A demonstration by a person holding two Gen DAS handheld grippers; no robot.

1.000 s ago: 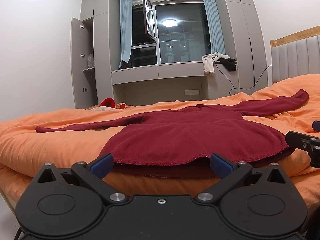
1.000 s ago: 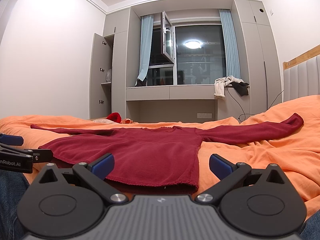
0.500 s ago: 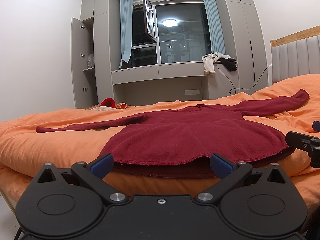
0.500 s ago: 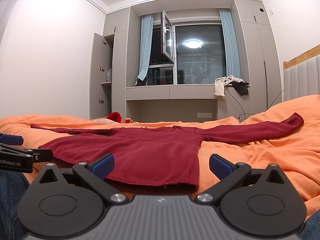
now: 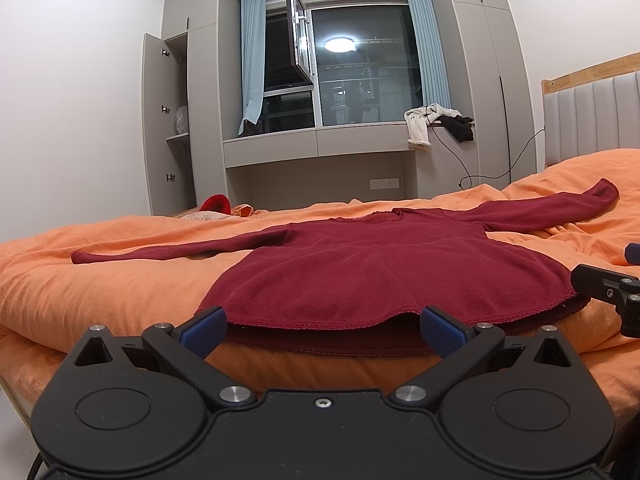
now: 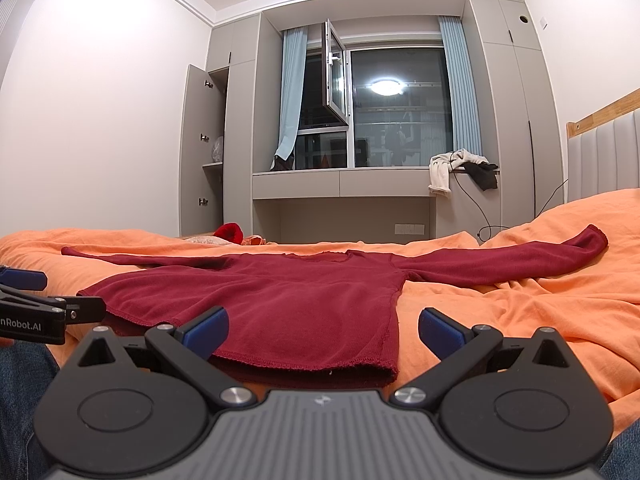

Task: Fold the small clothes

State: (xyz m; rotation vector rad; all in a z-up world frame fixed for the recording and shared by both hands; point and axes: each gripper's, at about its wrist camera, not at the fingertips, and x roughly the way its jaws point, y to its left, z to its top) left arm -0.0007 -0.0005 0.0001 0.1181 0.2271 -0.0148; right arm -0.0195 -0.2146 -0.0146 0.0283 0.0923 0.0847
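Observation:
A dark red long-sleeved sweater (image 5: 384,276) lies flat on the orange bed cover (image 5: 100,288), hem toward me, both sleeves spread out sideways. It also shows in the right wrist view (image 6: 280,304). My left gripper (image 5: 324,330) is open and empty, just in front of the hem's left part. My right gripper (image 6: 324,330) is open and empty, in front of the hem's right corner. Each gripper shows at the edge of the other's view: the right one (image 5: 608,292) and the left one (image 6: 36,308).
The orange cover (image 6: 520,312) is wrinkled to the right of the sweater. A red item (image 5: 216,203) lies at the bed's far side. A padded headboard (image 5: 592,116) stands at right. Window bench with clothes (image 5: 436,124) and open cupboard (image 5: 168,128) are behind.

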